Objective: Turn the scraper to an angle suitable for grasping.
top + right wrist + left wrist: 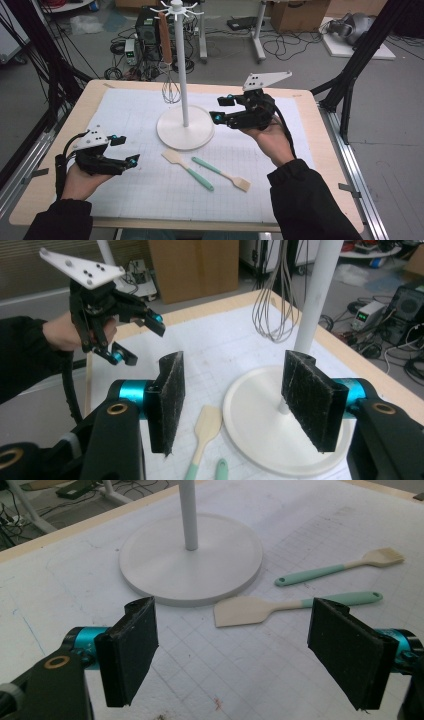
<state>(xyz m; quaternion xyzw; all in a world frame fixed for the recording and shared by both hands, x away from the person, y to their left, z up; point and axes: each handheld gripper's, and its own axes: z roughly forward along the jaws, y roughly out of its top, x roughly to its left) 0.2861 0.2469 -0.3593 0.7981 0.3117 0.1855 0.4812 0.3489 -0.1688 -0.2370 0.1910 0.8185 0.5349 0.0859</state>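
Left hand-held gripper (127, 150): near left of the table (60, 145), jaws wide apart, nothing between them.
Right hand-held gripper (220, 109): raised just right of the stand's white base (172, 131), jaws parted, empty.
Spatulas: two, the flat-bladed one (186, 169) and the brush-tipped one (221, 174), lying near-centre, just in front of the base.
Whisk (170, 90): hanging beside the pole.

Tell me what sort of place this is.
Probably a robotics lab or workshop: a test table covered by a grid mat, cables strewn over the floor beside electronic equipment, and cardboard boxes behind.
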